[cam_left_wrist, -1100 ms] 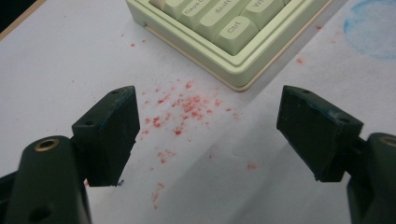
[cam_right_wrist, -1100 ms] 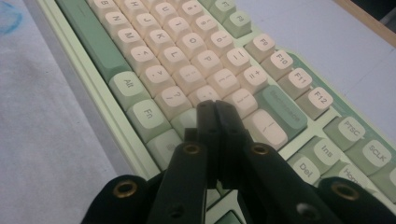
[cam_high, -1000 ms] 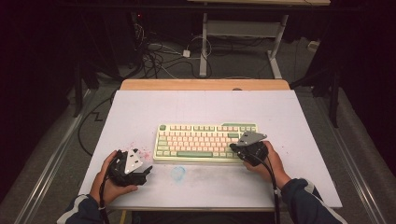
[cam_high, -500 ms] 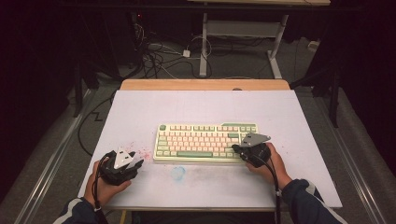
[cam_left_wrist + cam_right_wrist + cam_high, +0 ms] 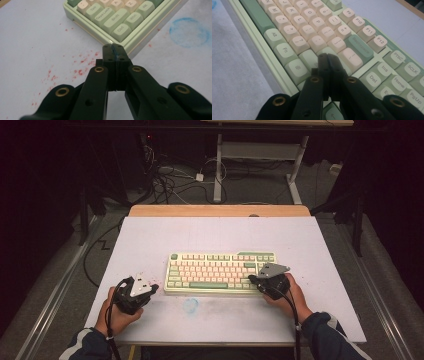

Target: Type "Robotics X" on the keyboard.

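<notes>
Green-and-cream mechanical keyboard (image 5: pixel 221 272) lying left-to-right: right tongs (image 5: pixel 328 58), pressed together, over its right keys; left tongs (image 5: pixel 113 48), just closed empty, off its near-left corner.

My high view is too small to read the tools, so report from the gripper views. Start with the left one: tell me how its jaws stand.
Observer: The left gripper has just been closing its jaws. They are now shut with nothing between them, just short of the keyboard corner by the Ctrl key.
Operator: Now place the right one on the keys.
Observer: The right gripper has its shut tips over the bottom rows, just past the Fn key. I cannot tell whether they touch a key.
</notes>
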### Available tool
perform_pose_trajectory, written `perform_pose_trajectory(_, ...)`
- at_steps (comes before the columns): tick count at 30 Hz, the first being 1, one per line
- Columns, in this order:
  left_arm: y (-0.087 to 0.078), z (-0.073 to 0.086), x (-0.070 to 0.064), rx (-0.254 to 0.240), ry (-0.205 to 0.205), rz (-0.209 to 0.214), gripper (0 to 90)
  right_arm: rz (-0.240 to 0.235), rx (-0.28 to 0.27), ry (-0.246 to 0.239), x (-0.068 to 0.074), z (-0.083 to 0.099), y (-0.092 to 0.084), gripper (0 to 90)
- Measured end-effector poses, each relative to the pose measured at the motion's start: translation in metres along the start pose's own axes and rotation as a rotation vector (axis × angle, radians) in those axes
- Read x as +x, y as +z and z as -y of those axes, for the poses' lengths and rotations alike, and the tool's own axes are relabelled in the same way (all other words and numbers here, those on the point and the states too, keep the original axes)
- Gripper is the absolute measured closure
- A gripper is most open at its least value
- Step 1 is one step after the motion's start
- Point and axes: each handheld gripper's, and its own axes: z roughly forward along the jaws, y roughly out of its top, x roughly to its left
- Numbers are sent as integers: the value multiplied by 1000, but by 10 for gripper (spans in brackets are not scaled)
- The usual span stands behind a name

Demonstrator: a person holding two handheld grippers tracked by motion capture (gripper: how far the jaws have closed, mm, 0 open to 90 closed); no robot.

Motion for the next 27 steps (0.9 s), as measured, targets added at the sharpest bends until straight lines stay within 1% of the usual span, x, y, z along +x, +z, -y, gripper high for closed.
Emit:
perform_pose_trajectory(2,4,-1,-2,6,10,3,871,1,0,-1,0,0,0,900)
perform_pose_trajectory(4,8,-3,-2,-2,0,-2,870,1,0,-3,0,0,0,900)
perform_pose_trajectory(7,12,-6,-2,2,-14,6,870,4,-1,-4,0,0,1,900)
perform_pose_trajectory(11,17,-10,-5,4,-15,23,870,-1,-3,2,0,0,1,900)
perform_pose_trajectory(15,24,-15,-12,12,9,43,870,4,-2,-1,0,0,1,900)
perform_pose_trajectory(22,44,-27,-25,16,21,86,870,2,-4,2,0,0,1,900)
perform_pose_trajectory(27,58,-31,-37,31,46,112,870,5,-5,1,1,0,1,900)
